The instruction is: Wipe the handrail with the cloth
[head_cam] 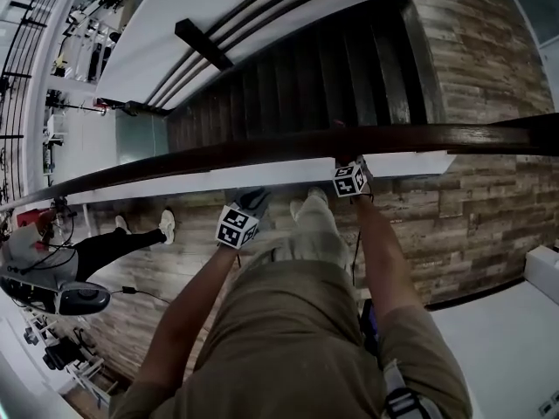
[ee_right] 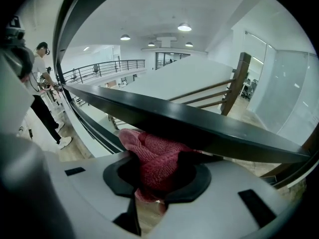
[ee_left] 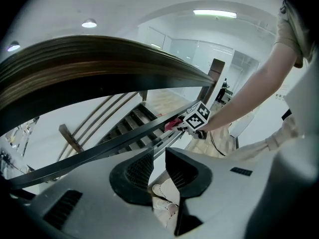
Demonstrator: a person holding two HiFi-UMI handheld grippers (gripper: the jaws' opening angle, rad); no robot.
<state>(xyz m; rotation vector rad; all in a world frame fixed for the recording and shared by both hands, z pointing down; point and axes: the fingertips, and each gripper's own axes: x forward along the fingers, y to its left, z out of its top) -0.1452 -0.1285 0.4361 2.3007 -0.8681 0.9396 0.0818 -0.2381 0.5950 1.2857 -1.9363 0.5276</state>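
Two grippers meet the handrail (head_cam: 262, 149), its long axis running left to right across the head view: the right gripper (ee_right: 160, 177), touching it, pinches the red cloth (ee_right: 149, 151) against it, while the left gripper (ee_left: 159, 154) hangs just below, jaws slightly spread, empty.

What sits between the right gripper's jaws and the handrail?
The red cloth, clamped in the right gripper and pressed against the handrail; the right gripper view shows it.

head camera looks steeply down; all three views share the handrail (head_cam: 262, 149).
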